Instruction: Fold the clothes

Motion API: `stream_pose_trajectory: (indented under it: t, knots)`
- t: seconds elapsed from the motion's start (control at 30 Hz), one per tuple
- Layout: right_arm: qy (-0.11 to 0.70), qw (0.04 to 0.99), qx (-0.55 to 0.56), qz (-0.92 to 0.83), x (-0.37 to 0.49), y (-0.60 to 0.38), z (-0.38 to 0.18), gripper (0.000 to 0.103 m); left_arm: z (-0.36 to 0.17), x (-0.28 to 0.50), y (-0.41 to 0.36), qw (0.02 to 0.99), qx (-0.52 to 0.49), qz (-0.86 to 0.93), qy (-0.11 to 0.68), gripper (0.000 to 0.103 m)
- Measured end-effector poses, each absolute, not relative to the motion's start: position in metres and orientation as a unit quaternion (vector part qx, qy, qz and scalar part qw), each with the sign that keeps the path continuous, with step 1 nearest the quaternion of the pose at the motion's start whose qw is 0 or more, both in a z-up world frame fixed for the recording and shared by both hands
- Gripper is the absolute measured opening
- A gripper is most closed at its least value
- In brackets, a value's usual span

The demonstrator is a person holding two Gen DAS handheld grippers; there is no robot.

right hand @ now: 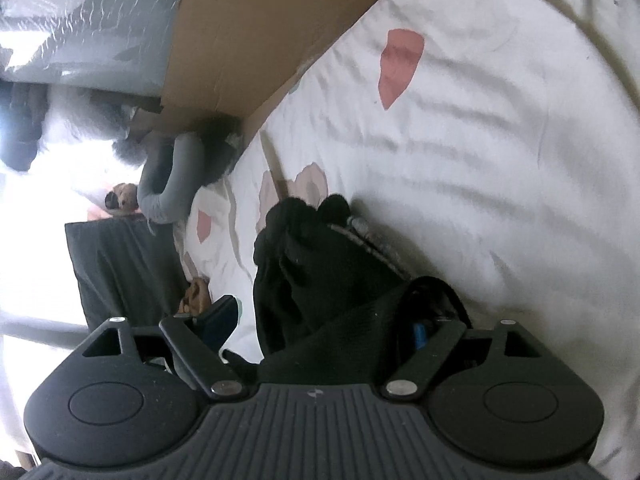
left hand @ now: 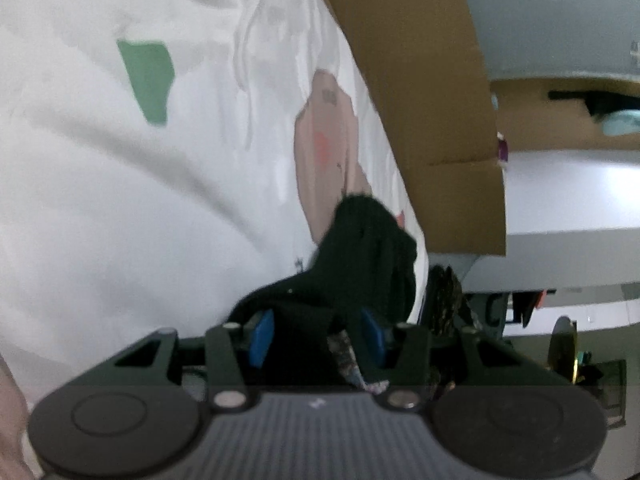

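Observation:
A black garment [left hand: 360,264] is bunched up over a white bed sheet [left hand: 120,200]. My left gripper [left hand: 317,334] is shut on a thick fold of it, with the blue pads [left hand: 262,336] pressing from both sides. A strip of patterned fabric [left hand: 348,360] hangs out beside the right pad. In the right wrist view the same black garment [right hand: 320,272] lies between the spread fingers of my right gripper [right hand: 320,324], which is open. The cloth drapes over its right finger [right hand: 420,332], while the left finger [right hand: 218,316] stands free of it.
The sheet [right hand: 480,160] carries pink [right hand: 398,64] and green [left hand: 148,80] patches and many creases. A cardboard box [left hand: 432,100] stands along the bed's edge. A grey curved object [right hand: 172,184] and a dark cloth-covered piece [right hand: 120,272] lie beyond the edge.

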State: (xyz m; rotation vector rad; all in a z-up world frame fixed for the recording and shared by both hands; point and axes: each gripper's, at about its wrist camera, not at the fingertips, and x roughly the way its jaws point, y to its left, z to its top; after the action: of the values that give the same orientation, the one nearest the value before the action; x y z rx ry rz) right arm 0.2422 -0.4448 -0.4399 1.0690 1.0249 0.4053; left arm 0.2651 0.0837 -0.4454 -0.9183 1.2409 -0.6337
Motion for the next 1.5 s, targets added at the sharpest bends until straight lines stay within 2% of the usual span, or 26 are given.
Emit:
stream_pose_trajectory:
  t: [0.27, 0.47, 0.57, 0.83, 1.03, 1.4, 1.47, 1.5]
  knots:
    - [0.446, 0.726, 0.495, 0.171, 0.25, -0.453, -0.434, 0.087, -0.432, 0.272, 0.101, 0.707, -0.389, -0.263, 0.528, 0.05]
    - [0.439, 0.732, 0.49, 0.177, 0.247, -0.455, -0.425, 0.087, -0.423, 0.264, 0.103, 0.729, -0.333, -0.263, 0.538, 0.052]
    - [0.431, 0.738, 0.489, 0.174, 0.24, -0.461, -0.418, 0.087, -0.417, 0.256, 0.098, 0.74, -0.294, -0.271, 0.541, 0.059]
    - [0.422, 0.758, 0.471, 0.16, 0.214, -0.475, -0.402, 0.089, -0.411, 0.236, 0.077, 0.758, -0.191, -0.293, 0.55, 0.06]
    - [0.451, 0.765, 0.434, 0.154, 0.2, -0.48, -0.401, 0.09, -0.417, 0.23, 0.054, 0.766, -0.107, -0.307, 0.555, 0.059]
    - [0.514, 0.767, 0.34, 0.178, 0.185, -0.478, -0.407, 0.09, -0.425, 0.244, 0.033, 0.77, -0.066, -0.339, 0.537, 0.059]
    - [0.529, 0.768, 0.315, 0.178, 0.185, -0.473, -0.411, 0.09, -0.426, 0.246, 0.032, 0.769, -0.066, -0.344, 0.534, 0.057]
    - [0.536, 0.768, 0.302, 0.178, 0.185, -0.47, -0.413, 0.09, -0.425, 0.246, 0.031, 0.77, -0.062, -0.348, 0.532, 0.052]
